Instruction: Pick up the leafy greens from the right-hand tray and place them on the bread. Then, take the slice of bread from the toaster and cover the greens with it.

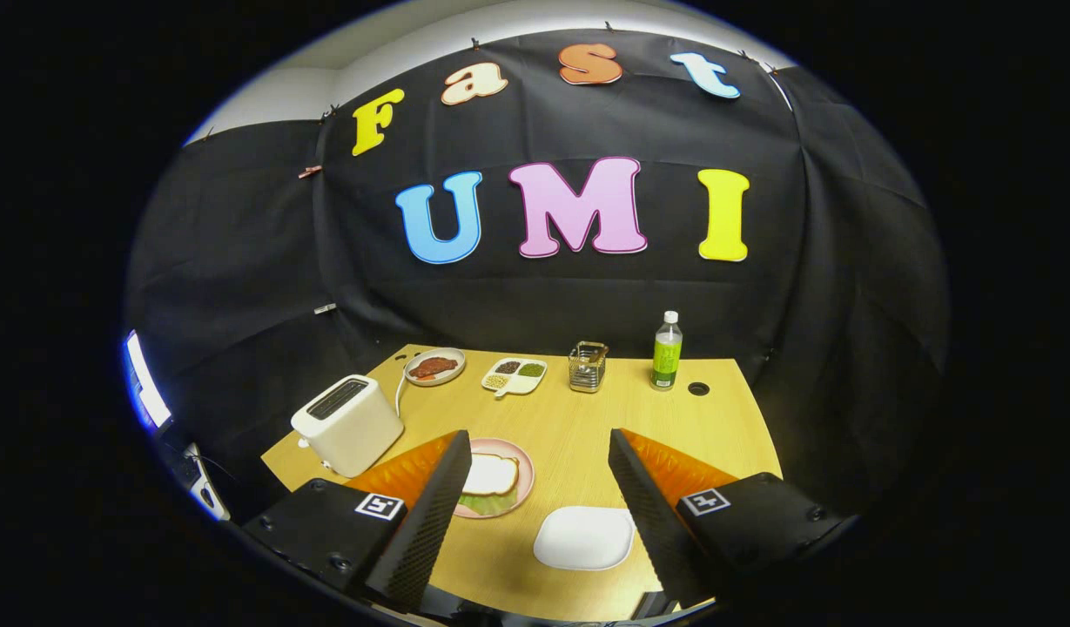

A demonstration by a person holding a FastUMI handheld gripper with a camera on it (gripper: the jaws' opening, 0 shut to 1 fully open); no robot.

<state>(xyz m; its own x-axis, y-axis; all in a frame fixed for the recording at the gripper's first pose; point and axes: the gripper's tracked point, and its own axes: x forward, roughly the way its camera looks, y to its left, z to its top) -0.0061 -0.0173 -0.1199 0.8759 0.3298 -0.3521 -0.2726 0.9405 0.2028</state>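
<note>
Your gripper (535, 514) has its fingers spread wide open, and they hold nothing. They hang above the near part of the wooden desk (587, 418).

Look just past the tip of your left finger. There sits a pink plate (524, 475), and on it lies a slice of bread (489, 475). Something green, the leafy greens (487, 503), peeks out from under the near edge of that slice. So it looks like the greens are already tucked in, with bread on top of them. The lower slice is hidden, so you cannot be sure it is there.

Between your two fingers, close to you, is a white tray (584, 537). Nothing lies in it. That fits with the greens having been taken out of it.

Beyond your left finger stands the white toaster (347, 424). You cannot tell from here if a slice is in its slot, because the slot just looks dark.

My guess is that the job is done, or very nearly done. If anything is left, it is only to check that the top slice sits flat over the greens.

Far beyond the fingers you can see a plate of meat (434, 367), a small dish with three cups (514, 376), a little wire basket (588, 367) and a green bottle (667, 352). You do not need those.
</note>
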